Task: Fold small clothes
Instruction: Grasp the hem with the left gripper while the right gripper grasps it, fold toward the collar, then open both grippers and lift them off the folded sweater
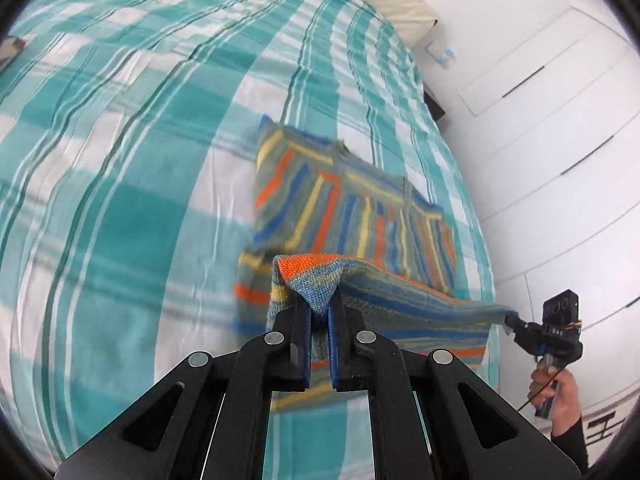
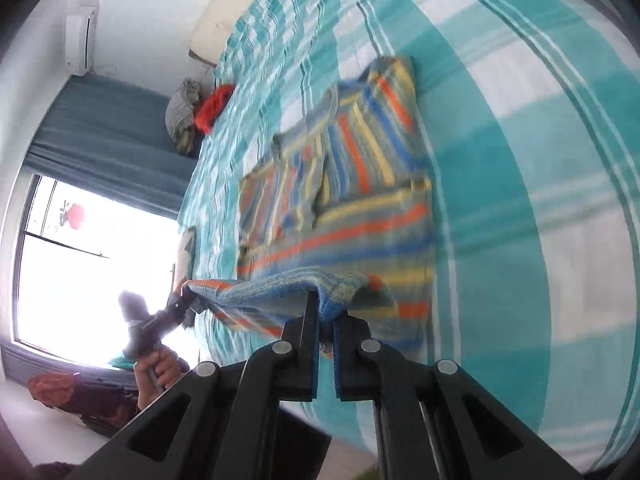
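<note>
A small knitted sweater (image 1: 352, 208) striped in blue, orange, yellow and grey is lying on a bed (image 1: 120, 160) covered with a teal-and-white checked sheet, its sleeves folded in over the chest. Its near hem is being held off the sheet, stretched taut between both tools. The left hand-held gripper (image 1: 320, 312) is pinching one hem corner, while the right hand-held gripper (image 2: 328, 316) is pinching the other, both angled downward

We see striped knit sweater (image 1: 352, 200) on bed: orange, blue, yellow bands; near hem lifted taut, far part flat.
</note>
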Available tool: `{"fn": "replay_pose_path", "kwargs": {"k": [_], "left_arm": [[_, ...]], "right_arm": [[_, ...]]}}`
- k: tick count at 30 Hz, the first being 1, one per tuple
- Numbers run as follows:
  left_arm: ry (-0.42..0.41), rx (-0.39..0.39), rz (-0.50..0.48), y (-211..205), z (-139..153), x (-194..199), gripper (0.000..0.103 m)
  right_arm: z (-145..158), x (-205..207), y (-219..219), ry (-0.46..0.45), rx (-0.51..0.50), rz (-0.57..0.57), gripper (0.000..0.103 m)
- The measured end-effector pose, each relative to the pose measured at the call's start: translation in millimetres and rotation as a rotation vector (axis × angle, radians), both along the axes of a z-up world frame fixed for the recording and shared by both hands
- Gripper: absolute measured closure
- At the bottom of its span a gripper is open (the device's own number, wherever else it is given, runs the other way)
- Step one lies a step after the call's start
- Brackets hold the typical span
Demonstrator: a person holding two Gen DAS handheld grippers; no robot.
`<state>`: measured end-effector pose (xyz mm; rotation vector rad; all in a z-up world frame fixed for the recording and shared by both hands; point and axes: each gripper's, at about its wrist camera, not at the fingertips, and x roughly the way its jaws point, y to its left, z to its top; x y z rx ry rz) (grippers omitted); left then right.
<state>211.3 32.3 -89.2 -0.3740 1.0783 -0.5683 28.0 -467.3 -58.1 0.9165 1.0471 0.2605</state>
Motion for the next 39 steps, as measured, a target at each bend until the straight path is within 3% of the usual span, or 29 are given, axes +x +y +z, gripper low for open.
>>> {"fn": "replay_pose_path", "kwargs": {"k": [4,6,8,9,12,14,16,19,22,23,24,26,29,31,33,35,37,39], "left_arm": [[-0.014,0.071,0.04,-30,-17,82,0.097],[0.012,0.128,0.076,-38,-32,114,0.09],[0.034,0.168,0.149,-34,-39,133,0.076],[0.022,0.148,0.17,-26,-36,130,0.065],[-0.073,0.113,0.17,-8,-19,111,0.043],[-0.147,0.138,0.129,-4,-9,88,0.043],[-0.162,0.107,0.026,-9,-7,67,0.043],[-0.075,0.095,-0.152,-36,-23,59,0.037],[0.034,0.151,-0.274,-82,-49,79,0.035],[0.051,0.174,-0.271,-95,-55,92,0.035],[0.047,0.195,-0.233,-103,-56,104,0.037],[0.015,0.188,-0.122,-106,-49,132,0.038],[-0.028,0.108,0.029,-86,-25,147,0.037],[-0.091,0.079,0.031,-74,-7,136,0.032],[-0.172,0.118,-0.021,-72,5,112,0.027],[-0.198,0.148,-0.109,-74,2,84,0.026],[-0.172,0.203,-0.18,-78,-18,54,0.027],[-0.127,0.307,-0.228,-78,-46,24,0.033]], "right_arm": [[-11,95,-33,-0.026,0.041,-0.077,0.097],[-24,134,-51,-0.076,0.084,-0.142,0.091],[-39,154,-65,-0.081,0.066,-0.255,0.043],[-44,156,-69,-0.078,0.069,-0.302,0.039],[-37,151,-71,-0.122,0.008,-0.298,0.039],[-21,143,-60,-0.165,-0.112,-0.21,0.039],[-11,140,-42,-0.191,-0.181,-0.074,0.039],[-16,151,-3,-0.152,-0.158,0.135,0.039],[-39,184,33,-0.019,-0.159,0.273,0.039],[-49,202,43,0.039,-0.177,0.305,0.04],[-57,220,48,0.078,-0.224,0.29,0.04],[-57,246,48,0.055,-0.262,0.174,0.041],[-28,253,39,-0.114,-0.319,-0.018,0.041],[-10,243,32,-0.202,-0.299,-0.071,0.04],[2,228,31,-0.234,-0.302,-0.036,0.04],[8,212,43,-0.237,-0.371,0.058,0.04],[7,193,64,-0.231,-0.427,0.18,0.04],[-4,166,88,-0.201,-0.484,0.312,0.04]]}}
